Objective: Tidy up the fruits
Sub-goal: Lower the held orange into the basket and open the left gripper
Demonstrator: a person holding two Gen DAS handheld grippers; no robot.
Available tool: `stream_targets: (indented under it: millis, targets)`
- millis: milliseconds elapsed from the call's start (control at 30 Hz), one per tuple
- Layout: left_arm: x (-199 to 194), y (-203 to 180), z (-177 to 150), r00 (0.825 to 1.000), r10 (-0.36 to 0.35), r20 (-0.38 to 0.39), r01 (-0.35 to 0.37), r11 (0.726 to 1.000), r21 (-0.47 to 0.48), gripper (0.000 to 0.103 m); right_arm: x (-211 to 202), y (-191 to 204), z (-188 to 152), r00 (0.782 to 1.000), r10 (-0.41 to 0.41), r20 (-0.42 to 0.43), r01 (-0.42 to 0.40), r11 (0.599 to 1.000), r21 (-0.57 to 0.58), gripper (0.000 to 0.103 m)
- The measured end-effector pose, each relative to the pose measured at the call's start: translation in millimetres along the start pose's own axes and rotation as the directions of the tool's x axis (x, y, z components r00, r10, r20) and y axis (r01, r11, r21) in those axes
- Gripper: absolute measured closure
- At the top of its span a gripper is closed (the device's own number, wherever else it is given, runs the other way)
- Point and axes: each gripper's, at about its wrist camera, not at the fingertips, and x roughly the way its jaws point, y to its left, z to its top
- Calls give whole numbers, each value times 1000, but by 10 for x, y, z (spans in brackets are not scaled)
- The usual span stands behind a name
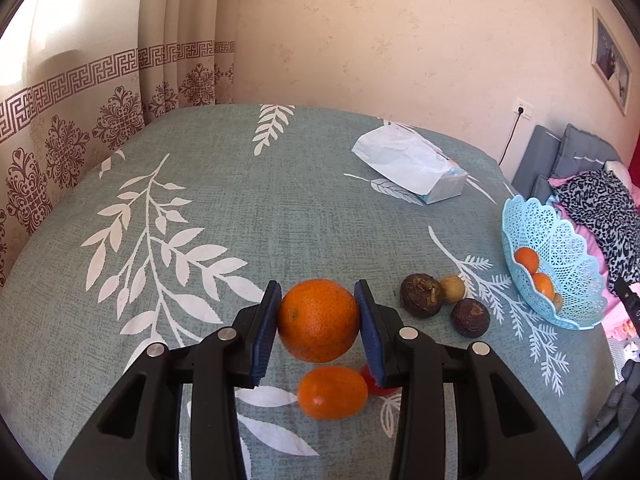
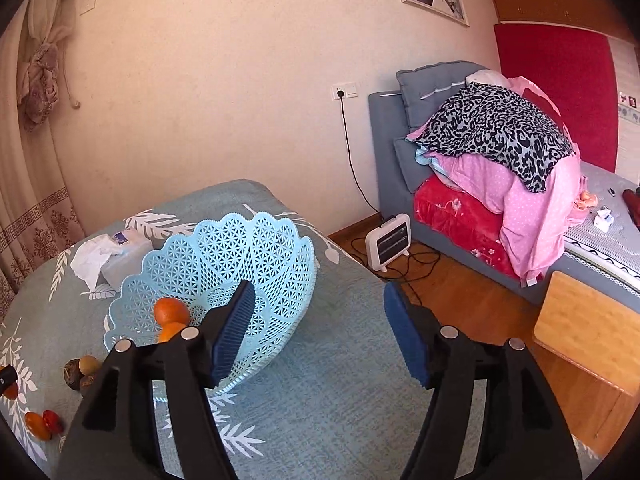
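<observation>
A round orange (image 1: 318, 320) was clamped between the blue pads of the left hand-held gripper (image 1: 318, 322), lifted just above a table (image 1: 240, 208) covered in a grey-green cloth with white leaf prints. Directly below the orange on the cloth lay a small oval orange fruit (image 1: 333, 393) with a red fruit (image 1: 374, 380) touching its right side. To the right of the orange sat two dark brown fruits (image 1: 421, 295) and a small tan one (image 1: 452, 289), close together. Farther right stood a pale blue lattice basket (image 1: 560, 264), tilted, holding two orange fruits (image 1: 527, 259). The right hand-held gripper (image 2: 320, 336) was open and held nothing, its left pad in front of the basket's wall. A tissue pack (image 1: 412, 166) lay beyond the orange, towards the table's far edge.
</observation>
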Motion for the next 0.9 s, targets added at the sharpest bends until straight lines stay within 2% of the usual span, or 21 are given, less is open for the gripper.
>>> stream_targets:
  millis: [200,333,500,700,900]
  targets:
    - [-47,-262,21,998,-70,-1,70,996,60,65,-10,7,-20,999,34,-1,-34,999,18,34]
    - [-31,-515,50,994,-110,-24,112,989,97,65,-22,-24,-33,999,46,-6,-45,998,43,29]
    - [49,-957,114,987,-148,-56,155,975,160,65,-16,-21,-39,998,66,-17,-65,997,52,29]
    - [170,-1559,194,977,-196,-85,211,951,225,65,-17,-155,-8,998,64,-15,-62,992,108,24]
    - [297,-1995,284,962,-247,-118,270,931,248,65,-21,-237,25,999,46,-4,-45,989,139,24]
